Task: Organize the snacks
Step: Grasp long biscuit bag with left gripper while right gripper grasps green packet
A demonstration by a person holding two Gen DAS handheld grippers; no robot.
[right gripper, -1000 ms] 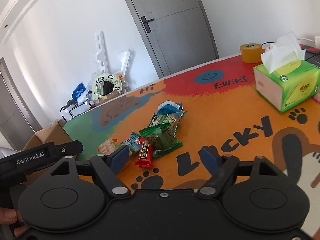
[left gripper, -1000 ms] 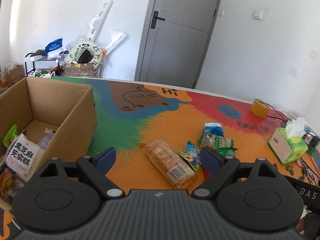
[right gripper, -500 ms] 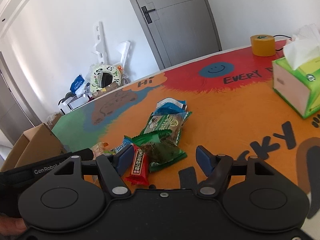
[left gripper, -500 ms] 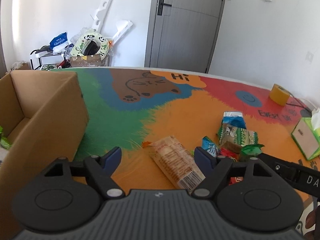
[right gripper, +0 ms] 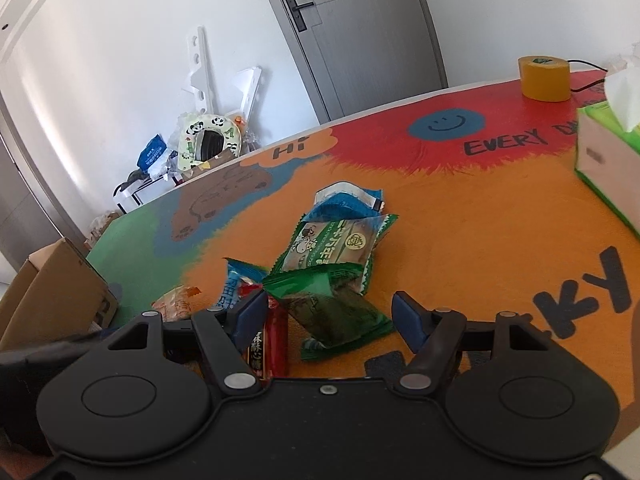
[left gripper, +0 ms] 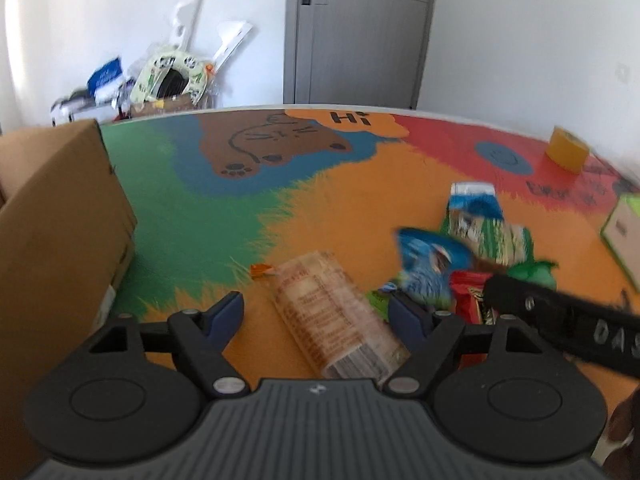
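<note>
- Our left claw (left gripper: 316, 312) hangs released around the clear cracker pack (left gripper: 336, 316), untouched.
- Our right claw (right gripper: 330, 316) is closing around the dark green packet (right gripper: 336, 312), pads apart from it.

Yellow tape roll (right gripper: 544, 79) and green tissue box (right gripper: 610, 168) on the colourful tabletop (right gripper: 480, 216); grey door (left gripper: 360, 36) behind.

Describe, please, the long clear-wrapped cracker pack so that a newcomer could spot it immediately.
On the colourful cartoon table mat, look between the brown cardboard box and the heap of small snack packets. The long clear-wrapped cracker pack lies alone on the orange patch, pale beige with a barcode label, far longer than the bright foil packets.
</note>
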